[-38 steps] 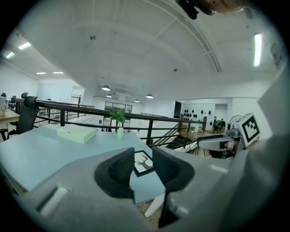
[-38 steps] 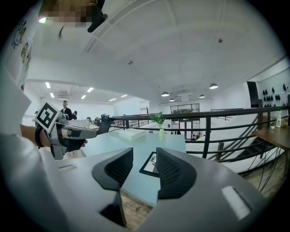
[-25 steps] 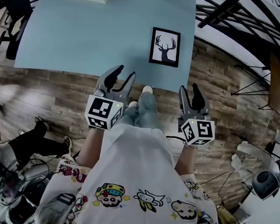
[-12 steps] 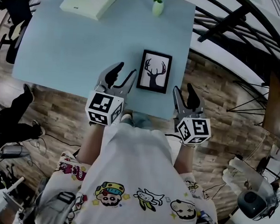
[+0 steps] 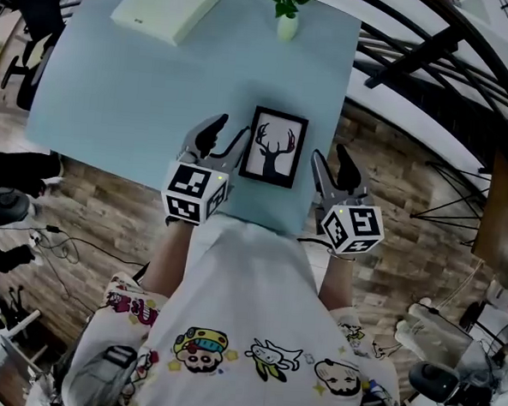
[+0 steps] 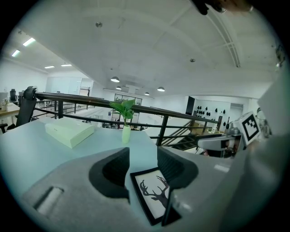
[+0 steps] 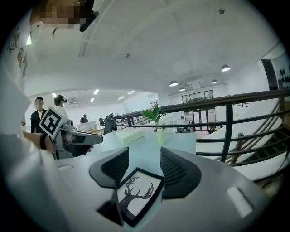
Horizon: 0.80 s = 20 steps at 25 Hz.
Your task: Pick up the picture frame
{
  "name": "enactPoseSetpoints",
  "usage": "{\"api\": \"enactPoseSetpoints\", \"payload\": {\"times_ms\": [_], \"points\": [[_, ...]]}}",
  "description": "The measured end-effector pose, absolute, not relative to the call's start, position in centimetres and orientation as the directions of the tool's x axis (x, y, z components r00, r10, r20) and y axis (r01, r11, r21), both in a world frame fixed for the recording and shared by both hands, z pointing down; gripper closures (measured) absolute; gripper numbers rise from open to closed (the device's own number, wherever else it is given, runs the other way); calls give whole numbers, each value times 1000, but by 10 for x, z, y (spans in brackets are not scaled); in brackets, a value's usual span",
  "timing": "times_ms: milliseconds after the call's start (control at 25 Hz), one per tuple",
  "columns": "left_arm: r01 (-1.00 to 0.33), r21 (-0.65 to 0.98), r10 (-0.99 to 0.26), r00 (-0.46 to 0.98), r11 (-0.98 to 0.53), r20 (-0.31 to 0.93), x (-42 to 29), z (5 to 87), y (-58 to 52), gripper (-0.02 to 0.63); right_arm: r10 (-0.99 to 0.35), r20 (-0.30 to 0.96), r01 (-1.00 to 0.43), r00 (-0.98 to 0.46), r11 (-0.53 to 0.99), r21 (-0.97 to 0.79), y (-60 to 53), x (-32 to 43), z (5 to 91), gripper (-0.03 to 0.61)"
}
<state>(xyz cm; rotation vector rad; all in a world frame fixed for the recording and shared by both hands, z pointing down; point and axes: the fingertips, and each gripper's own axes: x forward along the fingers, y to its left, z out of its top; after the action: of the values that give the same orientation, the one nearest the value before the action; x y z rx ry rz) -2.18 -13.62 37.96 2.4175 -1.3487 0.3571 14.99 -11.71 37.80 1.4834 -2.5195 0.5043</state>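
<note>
Far left on the pale blue tabletop (image 5: 115, 95) sits a flat box (image 5: 167, 8), nobody bothering it. Now the action, at the near edge!

The left tongs (image 5: 228, 134) hang just off the frame's left side. They've just been opening and now gape as wide as they go. Their own view shows tabletop through the gap and the frame's near left corner low down between the tips, but no pad presses on it. Nothing held there.

The frame (image 5: 275, 146) itself, black border with a deer's head in silhouette, lies flat near the tabletop's near edge, towards the right corner. It's sitting square between the two grippers. It hasn't left the surface. Far behind it, at the far edge, stands a little vase (image 5: 286, 26) with a green sprig, well clear of all this.

The right tongs (image 5: 330, 160) mirror the left, just beside the frame's right side. They too have just been opening and stand wide apart. The right gripper view looks across the frame through the gap, and again no pad touches it. Empty.

So where are we? I'd call the approach about done, with both grippers flanking the frame. What's left is the real work: getting the tips onto an edge, closing, and lifting it off the tabletop. A flat frame lying down gives little to bite on, so I'd guess that edge grab is the tricky part.
</note>
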Motion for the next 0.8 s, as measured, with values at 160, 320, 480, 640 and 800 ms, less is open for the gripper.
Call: {"api": "enactPoseSetpoints", "payload": {"times_ms": [160,320,480,640,800], "points": [[-854,183,-756,517,-487,401,-20,386,-142,428,-804,331,-870,-493,448,-209,-123,150,383,367],[-851,189,-745,521,-490,416,-23,390,-146,428,-805,345,-876,-482,433,-214,-124,147,388,367],[-839,196,-722,538,-508,436,-22,398,-151,428,-806,360,-882,-470,410,-233,-125,143,396,367],[-828,213,-691,554,-519,464,-20,412,-153,428,-802,382,-886,-460,389,-250,-126,140,406,367],[-814,242,-651,571,-529,499,-15,431,-151,428,-791,413,-890,-452,370,-265,-125,138,422,367]]}}
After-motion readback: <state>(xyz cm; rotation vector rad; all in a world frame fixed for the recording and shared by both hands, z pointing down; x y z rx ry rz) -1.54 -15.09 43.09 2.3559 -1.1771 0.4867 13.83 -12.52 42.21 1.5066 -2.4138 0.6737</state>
